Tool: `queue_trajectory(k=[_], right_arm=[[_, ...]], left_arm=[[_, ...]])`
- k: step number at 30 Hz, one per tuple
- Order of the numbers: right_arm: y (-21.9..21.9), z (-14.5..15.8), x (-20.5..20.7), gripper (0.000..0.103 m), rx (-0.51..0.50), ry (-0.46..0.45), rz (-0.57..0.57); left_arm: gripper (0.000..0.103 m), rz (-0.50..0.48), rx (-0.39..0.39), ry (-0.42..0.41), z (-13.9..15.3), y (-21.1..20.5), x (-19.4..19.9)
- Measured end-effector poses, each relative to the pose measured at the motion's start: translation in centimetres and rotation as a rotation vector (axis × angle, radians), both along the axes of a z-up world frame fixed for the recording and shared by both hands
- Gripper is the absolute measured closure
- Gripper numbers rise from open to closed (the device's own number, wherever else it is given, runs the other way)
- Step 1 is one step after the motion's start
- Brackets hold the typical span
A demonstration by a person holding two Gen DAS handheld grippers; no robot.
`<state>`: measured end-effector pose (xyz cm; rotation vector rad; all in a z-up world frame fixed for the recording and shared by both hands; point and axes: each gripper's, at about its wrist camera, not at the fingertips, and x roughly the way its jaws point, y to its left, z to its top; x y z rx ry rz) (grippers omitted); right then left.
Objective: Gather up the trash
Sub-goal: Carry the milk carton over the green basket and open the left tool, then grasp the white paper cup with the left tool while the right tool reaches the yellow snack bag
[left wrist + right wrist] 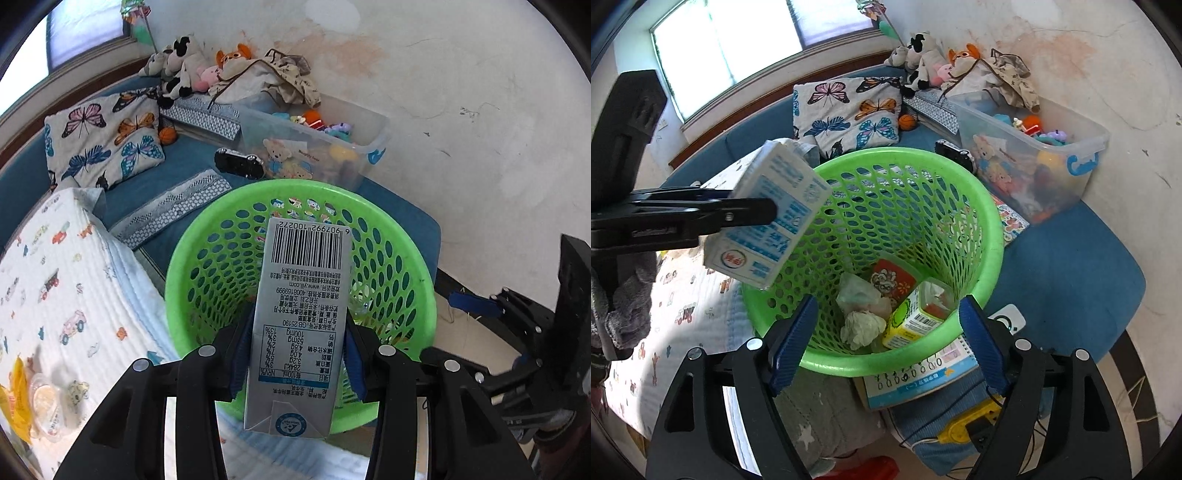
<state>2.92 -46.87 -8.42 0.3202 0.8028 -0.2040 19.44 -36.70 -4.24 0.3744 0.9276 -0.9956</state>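
Fingers of the left gripper (295, 354) clamp a milk carton (301, 317) above the green basket (991, 236); the right gripper (890, 343) stands open over crumpled tissue (862, 328) and a yellow box (912, 321) inside, toy bin (1082, 162) beyond.

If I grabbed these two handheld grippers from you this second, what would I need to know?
Left gripper: shut on the milk carton, held over the green basket.
Right gripper: jaws open and holding nothing, near the basket's front rim.
Already in the basket: crumpled tissue, a yellow drink box and a red packet.
Left to do: open the left jaws so the carton drops in, then likely fetch the wrappers lying on the patterned blanket.
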Motion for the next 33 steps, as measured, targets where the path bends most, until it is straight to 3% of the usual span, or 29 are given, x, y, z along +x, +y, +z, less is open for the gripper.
queue_trajectory(k=[5, 7, 16, 24, 33], right_arm=[[0.0, -0.2, -0.2, 0.024, -0.003, 0.004, 0.002], [0.0, -0.1, -0.2, 0.024, -0.003, 0.004, 0.003], [0.7, 0.3, -0.4, 0.024, -0.003, -0.008, 0.014], [2.9, 1.2, 0.3, 0.023, -0.013, -0.025, 0.055], [7.6, 1.9, 2.5, 0.022, -0.028, -0.029, 0.150]], left_arm=[[0.058, 0.007, 0.003, 0.015, -0.5, -1.0, -0.1], [0.044, 0.015, 0.002, 0.015, -0.6, -1.2, -0.3], [0.040, 0.037, -0.018, -0.030, 0.2, 0.3, -1.0], [0.039, 0.121, -0.052, -0.068, 1.8, 5.1, -1.4], [0.038, 0.264, -0.063, -0.099, 2.6, 13.4, -0.7]])
